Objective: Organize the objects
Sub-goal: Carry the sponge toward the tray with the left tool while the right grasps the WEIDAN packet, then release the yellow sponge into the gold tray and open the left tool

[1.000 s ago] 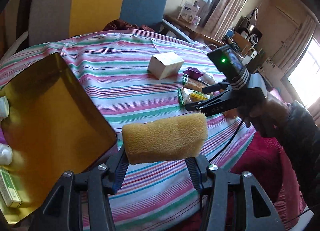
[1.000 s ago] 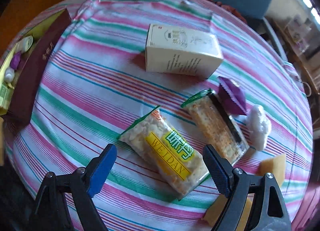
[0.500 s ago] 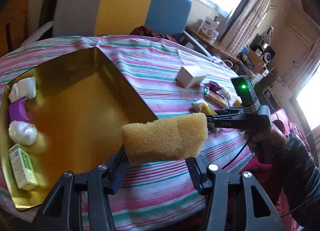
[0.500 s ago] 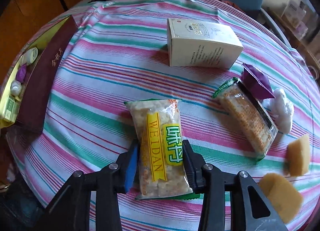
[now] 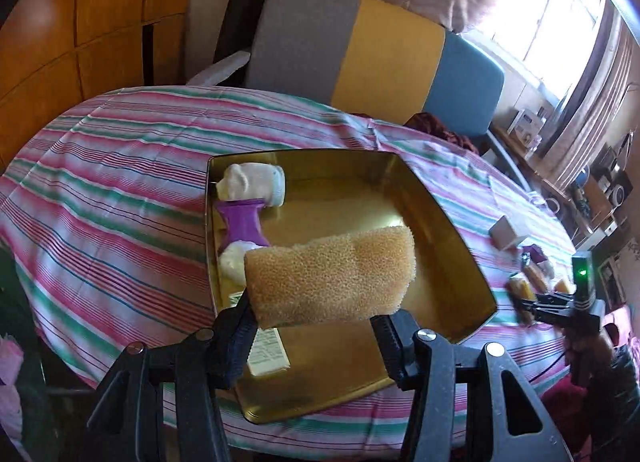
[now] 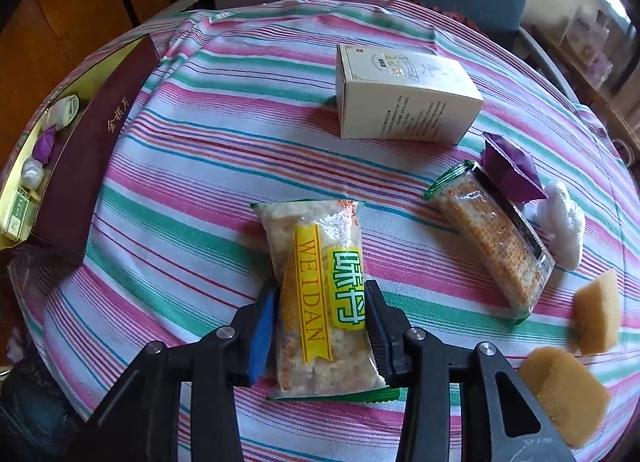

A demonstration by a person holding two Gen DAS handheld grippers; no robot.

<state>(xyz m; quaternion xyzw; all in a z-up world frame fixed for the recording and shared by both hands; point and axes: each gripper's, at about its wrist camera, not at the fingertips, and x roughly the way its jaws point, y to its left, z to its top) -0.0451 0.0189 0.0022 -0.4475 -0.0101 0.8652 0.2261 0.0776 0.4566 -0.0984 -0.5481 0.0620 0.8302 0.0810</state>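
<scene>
The left gripper (image 5: 316,326) was clamped on a yellow sponge (image 5: 330,275), held crosswise between its jaws above the gold tray (image 5: 452,238). The tray sat on the striped tablecloth (image 5: 120,182). Along the tray's left wall lay a white bottle (image 5: 256,184), a purple wrapped item (image 5: 244,226) and a white ball (image 5: 232,264), the last partly hidden behind the sponge. A printed carton (image 5: 268,354) lay at the tray's near left corner, partly masked by the left finger.

The right gripper (image 6: 320,330) was closed on the WEIDAN snack packet (image 6: 320,282), its pads pressing the packet's two long sides; whether the packet was clear of the cloth could not be told. In the right wrist view the tray stood well to the left of the packet, its maroon outer wall (image 6: 92,154) facing the camera. Beyond the packet stood a cream box (image 6: 404,102). To the packet's right lay a second snack bar (image 6: 492,238), with a purple sachet (image 6: 512,166) touching its far end and a white wad (image 6: 564,222) just beside it. Two more sponge pieces (image 6: 596,314) lay further right, near the table edge.
</scene>
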